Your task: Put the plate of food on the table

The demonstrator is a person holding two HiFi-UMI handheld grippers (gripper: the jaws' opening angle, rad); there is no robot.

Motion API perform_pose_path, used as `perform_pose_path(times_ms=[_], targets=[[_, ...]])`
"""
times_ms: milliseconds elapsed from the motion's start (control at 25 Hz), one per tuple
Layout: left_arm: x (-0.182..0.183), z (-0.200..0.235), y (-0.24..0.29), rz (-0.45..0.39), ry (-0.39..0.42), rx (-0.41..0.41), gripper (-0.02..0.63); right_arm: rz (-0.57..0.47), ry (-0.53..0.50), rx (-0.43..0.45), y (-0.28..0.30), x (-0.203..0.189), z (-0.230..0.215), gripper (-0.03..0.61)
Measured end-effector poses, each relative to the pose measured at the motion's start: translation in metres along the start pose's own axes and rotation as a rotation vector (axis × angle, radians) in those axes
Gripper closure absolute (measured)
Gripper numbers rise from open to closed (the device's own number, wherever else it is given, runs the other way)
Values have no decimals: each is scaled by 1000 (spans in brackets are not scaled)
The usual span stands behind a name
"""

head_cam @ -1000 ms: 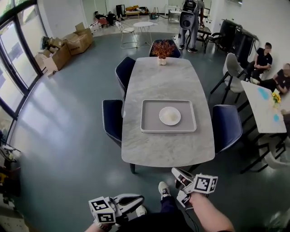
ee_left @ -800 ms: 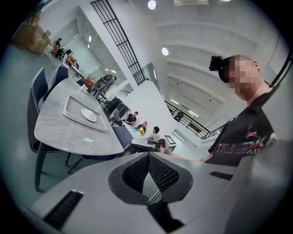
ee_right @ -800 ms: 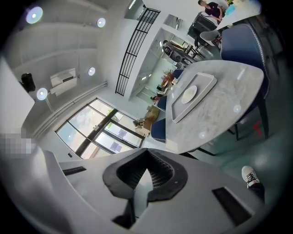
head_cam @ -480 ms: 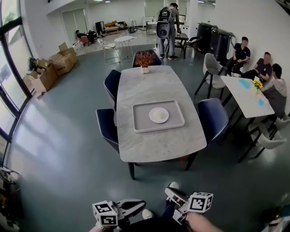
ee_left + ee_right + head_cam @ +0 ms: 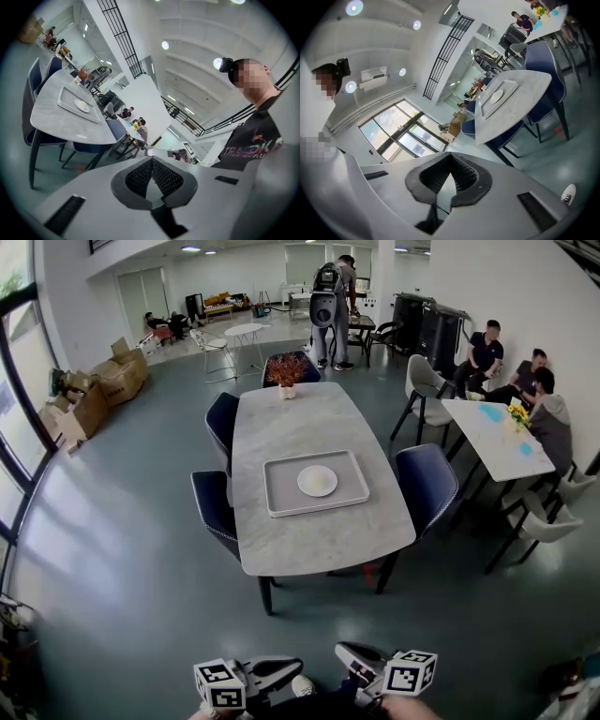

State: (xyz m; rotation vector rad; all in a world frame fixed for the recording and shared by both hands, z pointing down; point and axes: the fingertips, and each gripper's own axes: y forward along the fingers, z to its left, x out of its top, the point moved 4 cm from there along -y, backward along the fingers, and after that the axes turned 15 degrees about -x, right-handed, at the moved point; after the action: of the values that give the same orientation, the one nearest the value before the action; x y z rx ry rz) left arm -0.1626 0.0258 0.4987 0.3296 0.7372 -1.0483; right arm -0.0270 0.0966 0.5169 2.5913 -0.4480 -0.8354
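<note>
A white plate (image 5: pixel 317 481) with pale food rests in a grey tray (image 5: pixel 281 498) at the middle of a grey marble table (image 5: pixel 309 538). Both grippers are at the bottom of the head view, well short of the table's near edge. My left gripper (image 5: pixel 296 664) and my right gripper (image 5: pixel 341 650) are shut, with nothing between the jaws. The left gripper view shows its pads (image 5: pixel 140 176) meeting, with the plate (image 5: pixel 81 106) far off to the upper left. Seen past the right gripper's closed jaws, the plate (image 5: pixel 497 96) lies at the upper right.
Dark blue chairs (image 5: pixel 427 486) stand round the table, and a vase of reddish twigs (image 5: pixel 286 371) is at its far end. People sit at a white table (image 5: pixel 492 437) on the right. A standing person (image 5: pixel 328 296) is at the back, with cardboard boxes (image 5: pixel 89 395) on the left.
The table, tray and plate now look smaller and farther off in the head view. Both grippers sit lower in the frame, still shut.
</note>
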Motion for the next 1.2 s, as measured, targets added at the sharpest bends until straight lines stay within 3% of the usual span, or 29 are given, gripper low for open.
perform_pose_path(times_ms=[240, 1200], targets=[[1, -6, -1, -11, 0, -8, 607, -20, 18, 42, -2, -6, 5, 572], [-10, -16, -7, -31, 4, -2, 607, 10, -6, 17, -9, -20, 12, 572]])
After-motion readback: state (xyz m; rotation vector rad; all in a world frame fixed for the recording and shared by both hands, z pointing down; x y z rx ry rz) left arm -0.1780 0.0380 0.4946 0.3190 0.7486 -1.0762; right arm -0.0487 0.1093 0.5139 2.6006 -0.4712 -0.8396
